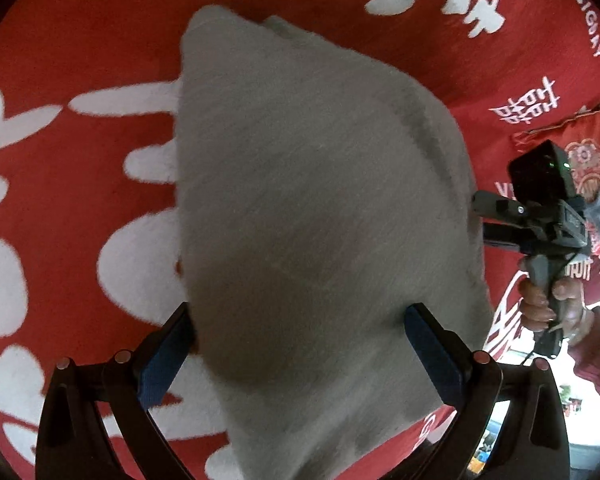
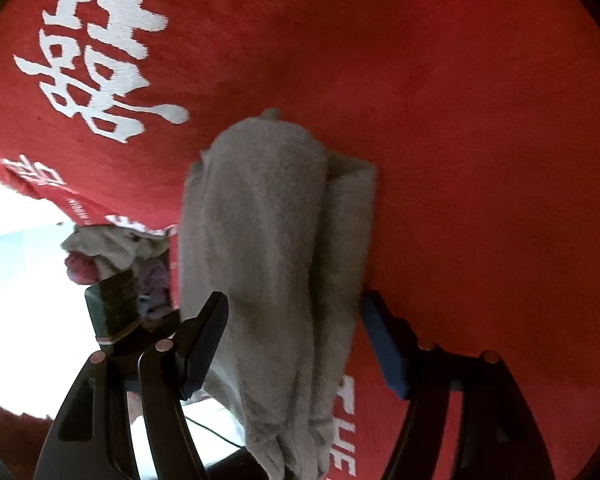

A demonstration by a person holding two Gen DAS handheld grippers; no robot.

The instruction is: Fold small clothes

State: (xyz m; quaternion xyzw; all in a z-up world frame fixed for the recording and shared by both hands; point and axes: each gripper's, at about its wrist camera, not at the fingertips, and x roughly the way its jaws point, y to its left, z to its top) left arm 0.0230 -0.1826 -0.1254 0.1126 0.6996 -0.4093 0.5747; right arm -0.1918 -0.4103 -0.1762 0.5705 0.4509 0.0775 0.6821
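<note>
A grey fleecy cloth (image 1: 312, 200) lies folded on a red blanket with white characters (image 1: 80, 60). My left gripper (image 1: 300, 320) is open, its blue-padded fingers (image 1: 432, 352) on either side of the cloth's near end. The right gripper shows in the left wrist view (image 1: 540, 212) at the cloth's right edge, held by a hand. In the right wrist view the cloth (image 2: 276, 240) is a long folded bundle between the open fingers of my right gripper (image 2: 292, 320), its near end hanging toward the camera.
The red blanket (image 2: 460, 120) covers the whole surface. A heap of other small clothes (image 2: 116, 248) lies at the blanket's left edge. A red patterned cushion (image 1: 580, 148) sits at the right. The blanket's edge drops off near the lower right.
</note>
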